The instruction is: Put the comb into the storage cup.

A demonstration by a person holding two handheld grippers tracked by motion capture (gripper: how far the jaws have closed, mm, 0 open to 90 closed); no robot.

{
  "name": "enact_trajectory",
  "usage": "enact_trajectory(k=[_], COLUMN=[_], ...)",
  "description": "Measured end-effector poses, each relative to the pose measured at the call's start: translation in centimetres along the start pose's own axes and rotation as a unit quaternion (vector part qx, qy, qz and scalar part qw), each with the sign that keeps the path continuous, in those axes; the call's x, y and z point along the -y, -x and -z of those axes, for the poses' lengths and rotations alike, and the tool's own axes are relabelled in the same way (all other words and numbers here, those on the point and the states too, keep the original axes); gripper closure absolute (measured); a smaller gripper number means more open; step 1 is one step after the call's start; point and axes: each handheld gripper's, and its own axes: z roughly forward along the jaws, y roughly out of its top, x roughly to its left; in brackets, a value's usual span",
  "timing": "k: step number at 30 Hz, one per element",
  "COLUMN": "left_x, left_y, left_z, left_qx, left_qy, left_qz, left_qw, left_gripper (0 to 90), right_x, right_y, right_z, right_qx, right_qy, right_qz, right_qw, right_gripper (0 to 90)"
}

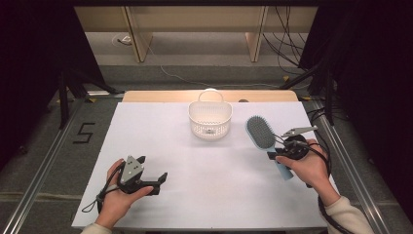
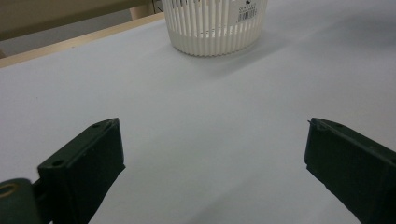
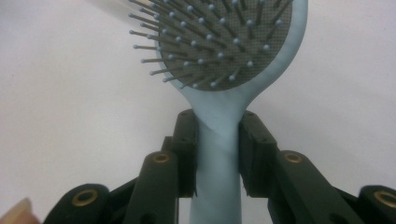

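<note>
A light blue hairbrush [image 1: 261, 134] with a grey bristle pad is held over the right side of the white table [image 1: 160, 146]. My right gripper [image 1: 278, 152] is shut on its handle, and in the right gripper view both black jaws press the hairbrush [image 3: 224, 70] handle just below the head, bristles facing the camera. A white slatted basket [image 1: 210, 120] with a handle stands at the table's far middle. My left gripper [image 1: 155, 169] rests near the front left, jaws wide open with nothing between them; the basket [image 2: 215, 28] stands ahead of it.
A bare wooden strip [image 1: 160, 95] runs along the table's far edge. Metal rails [image 1: 46, 161] flank both sides on the grey floor. Cables [image 1: 287, 44] and wooden furniture legs stand beyond the table. The person's hands hold both grippers near the front edge.
</note>
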Motion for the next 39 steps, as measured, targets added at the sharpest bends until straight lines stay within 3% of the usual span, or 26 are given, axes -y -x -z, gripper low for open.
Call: enact_trajectory(k=[39], left_x=[-0.03], left_y=[0.03], left_z=[-0.04], left_qx=[-0.001], left_qy=[0.002], left_qz=[0.002], left_qw=[1.0000], left_gripper=[4.4], right_x=[-0.91], right_y=[-0.07], right_z=[0.66], right_qx=[0.001], right_qy=[0.051], right_qz=[-0.017], right_qw=[0.9985], right_gripper=[71.7])
